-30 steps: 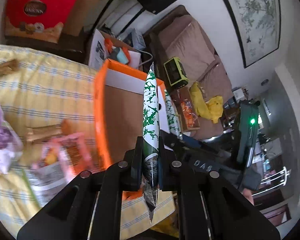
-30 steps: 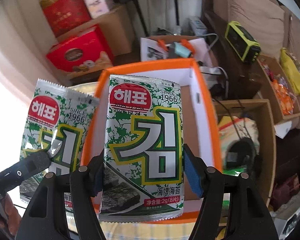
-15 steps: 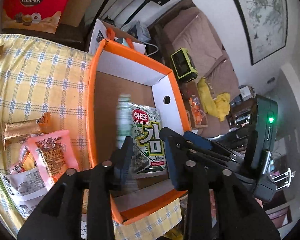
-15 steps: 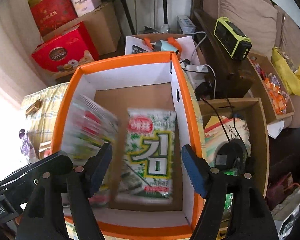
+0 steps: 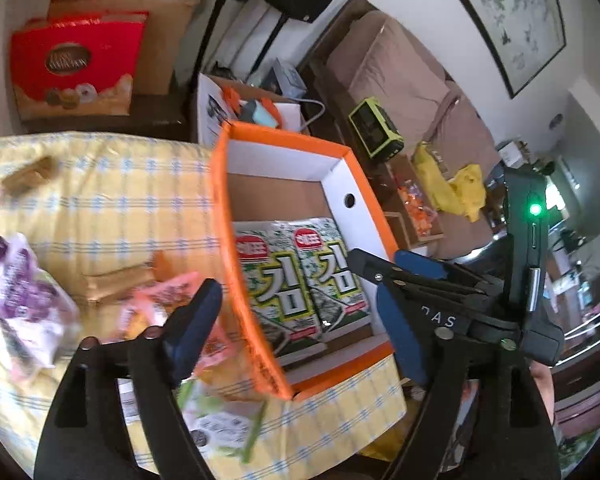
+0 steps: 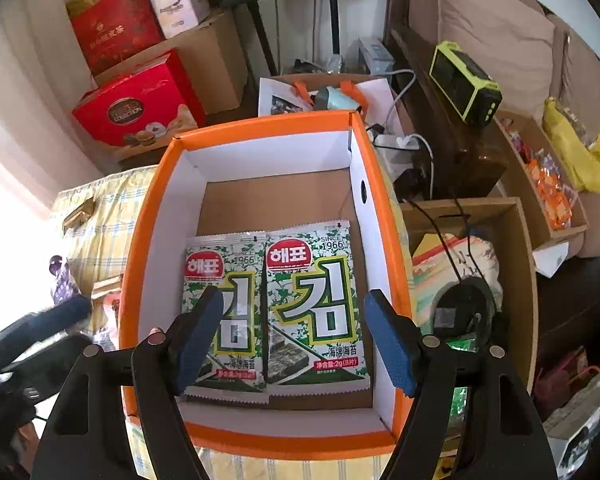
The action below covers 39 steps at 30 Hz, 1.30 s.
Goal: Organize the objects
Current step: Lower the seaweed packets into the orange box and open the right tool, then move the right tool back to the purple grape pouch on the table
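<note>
Two green-and-white seaweed packets lie flat, side by side, on the floor of the orange box (image 5: 223, 216) (image 6: 140, 264): the left packet (image 5: 268, 280) (image 6: 236, 276) and the right packet (image 5: 334, 276) (image 6: 316, 300). My left gripper (image 5: 296, 324) hovers over the box's near left wall; its jaws are opening and nothing is between them. Its dark fingertip also shows at the left edge of the right wrist view, left gripper (image 6: 60, 316). My right gripper (image 6: 294, 336) stands open above the packets, apart from them, and reaches in from the right as the right gripper (image 5: 384, 268).
The box sits on a yellow checked cloth (image 5: 100, 200). Left of it lie a pink snack packet (image 5: 168, 292), a purple bag (image 5: 16, 284), brown bars (image 5: 116, 280) and a green packet (image 5: 216, 412). A cardboard box (image 6: 524, 248) stands right of the table; red gift boxes (image 6: 136, 108) stand behind.
Both seaweed packets were let go and dropped from the grippers into the orange box, where they now lie flat. Both grippers opened, the left one from a tight grip.
</note>
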Motion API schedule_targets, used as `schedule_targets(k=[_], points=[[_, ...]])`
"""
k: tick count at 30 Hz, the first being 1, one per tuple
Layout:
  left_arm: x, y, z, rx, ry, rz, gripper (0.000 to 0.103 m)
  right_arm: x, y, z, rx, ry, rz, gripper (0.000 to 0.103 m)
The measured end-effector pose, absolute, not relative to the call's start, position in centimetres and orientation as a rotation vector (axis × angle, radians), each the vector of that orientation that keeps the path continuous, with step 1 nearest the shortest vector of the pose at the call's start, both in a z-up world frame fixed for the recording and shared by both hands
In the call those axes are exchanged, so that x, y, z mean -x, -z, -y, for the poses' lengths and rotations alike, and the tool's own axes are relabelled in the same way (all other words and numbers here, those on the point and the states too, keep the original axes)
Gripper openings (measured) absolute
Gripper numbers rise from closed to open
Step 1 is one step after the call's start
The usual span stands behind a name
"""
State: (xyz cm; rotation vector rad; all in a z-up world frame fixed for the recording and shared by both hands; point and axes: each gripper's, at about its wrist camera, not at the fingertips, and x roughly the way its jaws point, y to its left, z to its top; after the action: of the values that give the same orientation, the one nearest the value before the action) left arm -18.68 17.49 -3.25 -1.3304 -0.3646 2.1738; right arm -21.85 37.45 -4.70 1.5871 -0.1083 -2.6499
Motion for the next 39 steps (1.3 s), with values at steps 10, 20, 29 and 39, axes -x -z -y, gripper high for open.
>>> schedule_targets(k=[10,20,29,39], points=[[17.6,1.8,-12.3,1.379,-2.306,0.156,0.096,20.8,3.5,-33.5,-1.579,2.729,-0.165,0.101],[16.5,0.2,-5.0,1.3,-2.538,0.062,0.103,18.9,2.2,-27.4,-1.439,2.679,-0.426,0.101],[14.4,-0.1,1.9,1.232,-2.666,-0.042,0.103,17.3,2.4,-23.3,-1.435,2.437,-0.234,0.101],[14.5,3.4,5.8,1.339,-2.628,0.005,0.103,17.7,5.3,-19.0,-1.485,2.3,-0.188,0.101]])
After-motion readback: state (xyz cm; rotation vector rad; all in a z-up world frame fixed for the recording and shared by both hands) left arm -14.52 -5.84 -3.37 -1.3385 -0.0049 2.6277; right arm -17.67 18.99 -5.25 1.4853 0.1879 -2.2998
